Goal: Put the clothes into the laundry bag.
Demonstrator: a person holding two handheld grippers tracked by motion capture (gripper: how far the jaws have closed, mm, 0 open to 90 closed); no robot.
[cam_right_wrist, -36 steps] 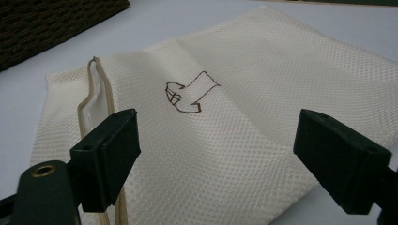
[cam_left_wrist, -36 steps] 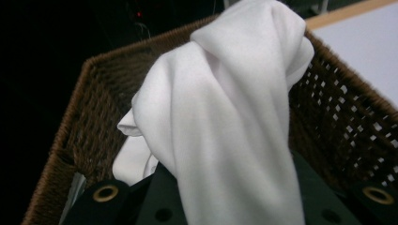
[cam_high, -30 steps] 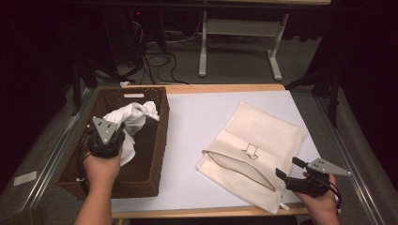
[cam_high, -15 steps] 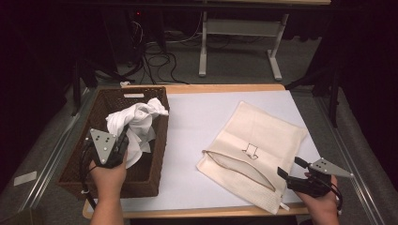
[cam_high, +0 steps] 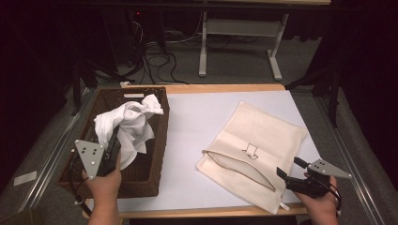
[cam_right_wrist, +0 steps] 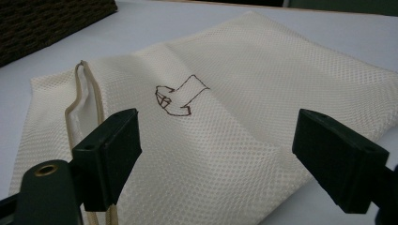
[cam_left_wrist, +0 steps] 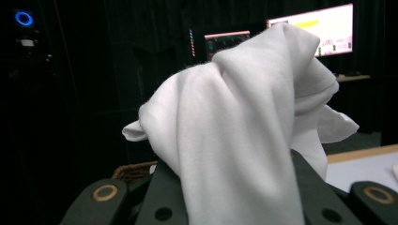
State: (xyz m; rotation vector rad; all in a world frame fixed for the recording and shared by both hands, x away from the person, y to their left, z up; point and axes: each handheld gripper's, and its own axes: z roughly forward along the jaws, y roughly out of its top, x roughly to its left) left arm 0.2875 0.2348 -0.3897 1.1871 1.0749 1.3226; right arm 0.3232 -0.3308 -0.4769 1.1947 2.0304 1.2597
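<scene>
Over the basket, your left gripper lifts the white cloth.
Its fingers pinch the cloth; your right gripper has fingers wide at the mesh bag on the surface.

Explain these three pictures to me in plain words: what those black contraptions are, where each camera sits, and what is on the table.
No robot here: a person holds hand-held tongs in each hand. The high view looks down from above. The left tongs are shut on a white cloth, lifted over a brown wicker basket. The right tongs hang open by a cream mesh bag lying on the white table, its zipped mouth gaping. The other two pictures come from cameras riding on the tongs: one shows the gripped cloth, the other the bag between open jaws.
</scene>
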